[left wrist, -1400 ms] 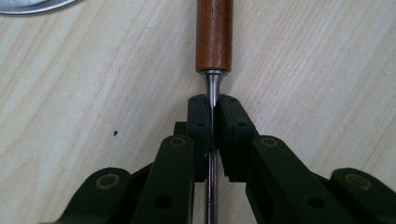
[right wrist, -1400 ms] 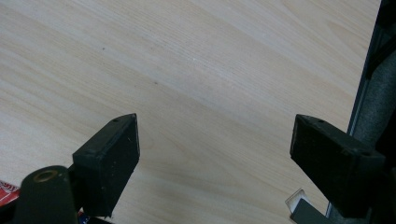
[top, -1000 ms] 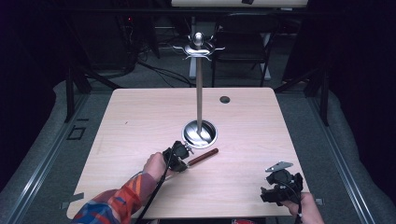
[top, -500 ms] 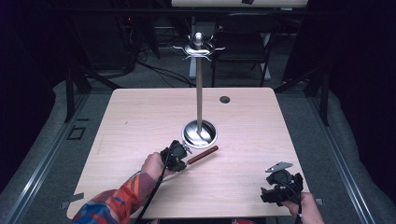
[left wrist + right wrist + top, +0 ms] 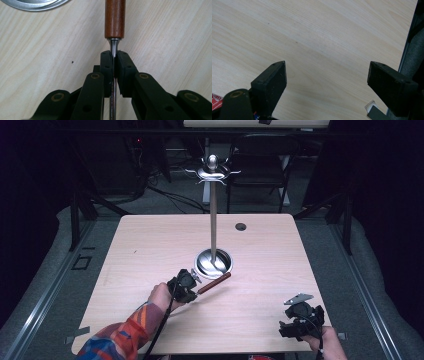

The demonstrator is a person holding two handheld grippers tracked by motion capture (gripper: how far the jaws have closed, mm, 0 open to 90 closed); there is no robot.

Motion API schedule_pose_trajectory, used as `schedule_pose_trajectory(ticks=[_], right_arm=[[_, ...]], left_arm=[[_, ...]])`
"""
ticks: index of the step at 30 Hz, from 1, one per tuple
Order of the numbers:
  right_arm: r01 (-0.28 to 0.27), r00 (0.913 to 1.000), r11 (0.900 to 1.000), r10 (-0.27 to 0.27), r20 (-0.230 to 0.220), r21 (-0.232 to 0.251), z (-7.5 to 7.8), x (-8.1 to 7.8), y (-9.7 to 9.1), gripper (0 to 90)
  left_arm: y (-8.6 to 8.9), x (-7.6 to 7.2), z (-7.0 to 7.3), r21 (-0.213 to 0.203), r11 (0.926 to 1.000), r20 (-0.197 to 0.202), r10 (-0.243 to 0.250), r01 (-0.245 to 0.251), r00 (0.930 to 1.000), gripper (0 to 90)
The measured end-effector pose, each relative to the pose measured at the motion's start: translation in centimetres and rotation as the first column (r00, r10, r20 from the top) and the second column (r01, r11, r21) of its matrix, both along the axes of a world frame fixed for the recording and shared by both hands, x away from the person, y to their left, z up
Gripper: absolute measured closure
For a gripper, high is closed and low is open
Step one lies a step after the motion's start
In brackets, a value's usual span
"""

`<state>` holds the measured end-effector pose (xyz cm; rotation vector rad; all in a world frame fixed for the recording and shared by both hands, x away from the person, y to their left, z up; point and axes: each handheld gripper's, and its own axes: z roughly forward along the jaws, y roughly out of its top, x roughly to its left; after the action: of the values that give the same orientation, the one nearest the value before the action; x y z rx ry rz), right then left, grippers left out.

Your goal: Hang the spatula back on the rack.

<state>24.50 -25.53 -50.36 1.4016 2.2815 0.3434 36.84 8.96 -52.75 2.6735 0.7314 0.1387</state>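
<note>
L gripper (image 5: pixel 114 72): jaws clamped on utensil (image 5: pixel 114 20) shank | R gripper (image 5: pixel 327 75): jaws wide, nothing held

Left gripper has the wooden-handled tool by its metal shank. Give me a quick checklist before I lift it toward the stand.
1. Left gripper shut on the tool's metal shank: ok.
2. Grip centred in the pads: ok, the shank runs straight between them.
3. Wooden handle clear of the stand's round base: ok, beside it; whether its tip touches the rim, cannot tell.
4. Tool's working end: cannot tell, hidden behind the jaws.
5. Right gripper open, holding nothing, over bare table: ok.
6. Hooks at the stand's top free: ok.
</note>
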Motion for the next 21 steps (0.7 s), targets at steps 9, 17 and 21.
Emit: schedule_pose_trajectory(ticks=[9, 17, 21], right_arm=[[-0.001, 1.0, 1.0, 0.001, -0.01, 0.008, -0.1, 0.1, -0.1, 15.4], [0.009, 0.9999, 0.9999, -0.009, -0.005, 0.005, -0.1, 0.2, 0.1, 15.4], [-0.001, 1.0, 1.0, 0.001, -0.004, 0.002, -0.2, 0.2, 0.3, 15.5]], left_arm=[[1.5, -0.7, 1.4, -0.084, 0.9961, 0.044, 0.032, -0.029, 0.9985, 84.1], [2.2, -1.1, 3.2, -0.171, 0.9845, 0.067, 0.05, -0.037, 0.9965, 84.6], [2.5, -1.5, 4.2, -0.215, 0.9761, 0.113, 0.057, -0.032, 0.9919, 84.7]])
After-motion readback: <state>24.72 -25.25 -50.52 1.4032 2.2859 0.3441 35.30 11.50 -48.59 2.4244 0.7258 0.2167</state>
